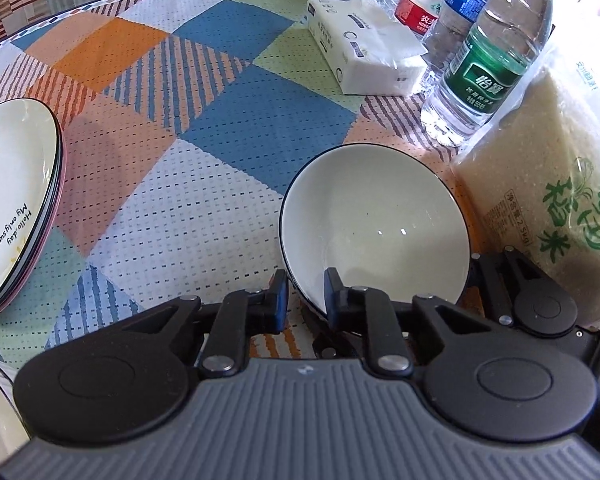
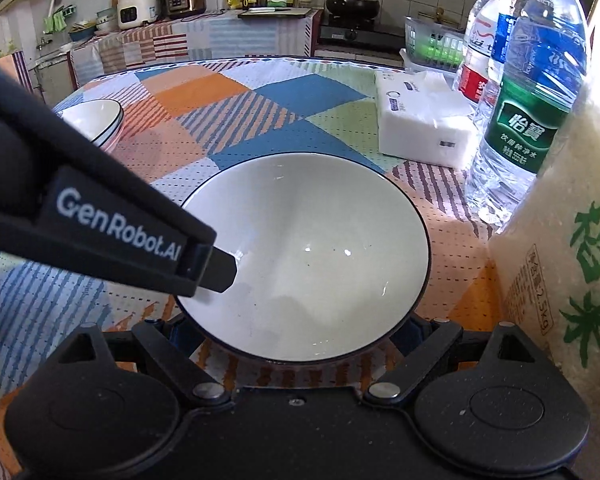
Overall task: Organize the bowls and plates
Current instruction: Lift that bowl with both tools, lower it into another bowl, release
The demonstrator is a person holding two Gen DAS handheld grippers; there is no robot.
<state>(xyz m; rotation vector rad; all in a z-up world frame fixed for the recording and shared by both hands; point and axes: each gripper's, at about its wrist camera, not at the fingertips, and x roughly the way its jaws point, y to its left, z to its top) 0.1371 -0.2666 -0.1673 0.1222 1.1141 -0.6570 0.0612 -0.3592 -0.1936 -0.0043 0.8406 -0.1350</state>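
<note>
Left wrist view: the left claw [image 1: 306,300] is clamped on the near rim of a white bowl [image 1: 376,224], one finger outside the wall and the other inside. The bowl has a thin dark rim line and sits on the counter [image 1: 228,184], which is covered by a patchwork cloth of blue, orange and green. To the left, well apart from the bowl, a stack of plates [image 1: 18,204] rests on the cloth, the top one bearing small script. Just right of the bowl stands a bag of rice [image 1: 548,200], and behind it a group of water bottles [image 1: 496,60] beside a pack of tissues [image 1: 364,52]. In the right wrist view the same bowl fills the middle, with the left claw's finger reaching over its left rim. The right claw [image 2: 300,336] sits at the bowl's near edge with its jaws spread wide; its fingertips are hidden under the bowl, so I cannot tell whether they touch it. A second bowl [image 2: 96,120] sits far left on the cloth.
</note>
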